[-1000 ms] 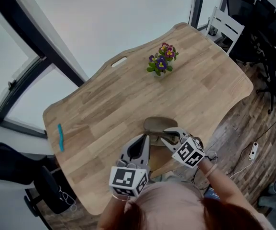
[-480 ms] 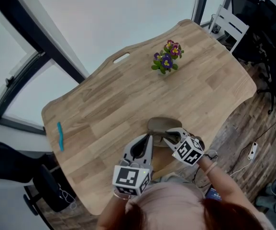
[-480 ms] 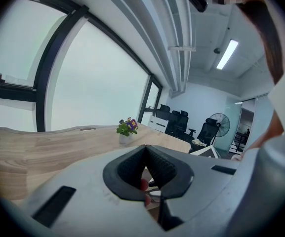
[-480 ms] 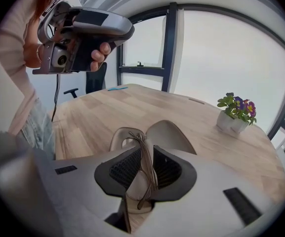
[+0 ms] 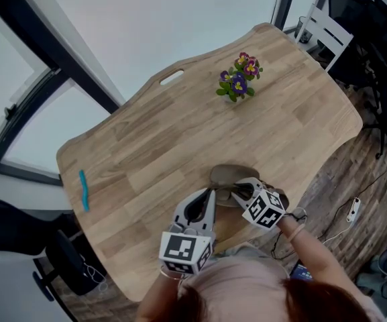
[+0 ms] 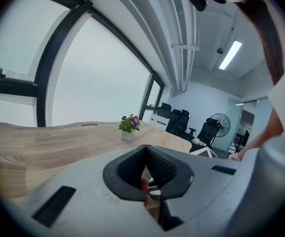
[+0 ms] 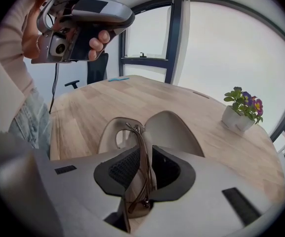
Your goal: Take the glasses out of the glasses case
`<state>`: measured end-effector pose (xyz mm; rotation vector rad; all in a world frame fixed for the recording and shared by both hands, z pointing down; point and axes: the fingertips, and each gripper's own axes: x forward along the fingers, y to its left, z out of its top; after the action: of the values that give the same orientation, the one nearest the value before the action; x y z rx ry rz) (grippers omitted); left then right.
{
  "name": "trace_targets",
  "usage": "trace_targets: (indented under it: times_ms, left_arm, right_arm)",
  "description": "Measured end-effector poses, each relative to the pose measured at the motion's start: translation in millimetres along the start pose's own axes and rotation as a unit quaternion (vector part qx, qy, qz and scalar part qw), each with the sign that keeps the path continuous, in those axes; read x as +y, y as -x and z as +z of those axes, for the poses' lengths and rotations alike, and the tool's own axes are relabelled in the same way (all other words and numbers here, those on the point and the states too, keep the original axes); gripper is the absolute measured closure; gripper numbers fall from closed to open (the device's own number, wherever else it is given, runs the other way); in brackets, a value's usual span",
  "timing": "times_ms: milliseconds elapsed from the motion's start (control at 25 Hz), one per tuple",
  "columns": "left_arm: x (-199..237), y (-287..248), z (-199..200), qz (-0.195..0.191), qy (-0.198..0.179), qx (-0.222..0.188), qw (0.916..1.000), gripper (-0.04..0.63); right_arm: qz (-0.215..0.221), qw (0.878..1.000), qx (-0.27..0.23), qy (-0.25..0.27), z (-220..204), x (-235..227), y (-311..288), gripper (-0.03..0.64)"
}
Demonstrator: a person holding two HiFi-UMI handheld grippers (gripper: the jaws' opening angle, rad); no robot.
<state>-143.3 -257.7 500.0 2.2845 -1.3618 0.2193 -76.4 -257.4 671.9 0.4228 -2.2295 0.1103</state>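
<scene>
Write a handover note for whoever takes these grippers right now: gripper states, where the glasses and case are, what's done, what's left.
Left gripper: jaws shut, empty, held up off the table.
Right gripper: jaws shut on the folded glasses, right at the open glasses case by the table's near edge.
Done: case open, glasses gripped.
Left: lift the glasses clear of the case, then probably set them down.
</scene>
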Motion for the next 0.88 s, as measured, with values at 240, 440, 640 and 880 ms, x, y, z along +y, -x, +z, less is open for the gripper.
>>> trace_targets:
  times_ms: [240, 440, 640, 880]
  left_arm:
    - [8, -2, 0, 0.003, 0.005, 0.005, 1.0, 0.594]
    - [13, -4, -2, 0.006, 0.01, 0.008, 0.9999, 0.595]
    - [17, -4, -1, 0.009, 0.013, 0.006, 0.9999, 0.594]
    - [19, -4, -4, 0.013, 0.014, 0.008, 0.9998, 0.594]
  right_arm:
    - [0.008, 1.0, 0.021, 0.015, -4, 0, -9, 0.554]
    - [0.017, 0.999, 0.029, 0.032, -3, 2, -16, 0.56]
    - [0.026, 0.998, 0.036, 0.033, -3, 4, -23, 0.58]
    - [0.041, 0.997, 0.037, 0.058, -2, 6, -22, 0.601]
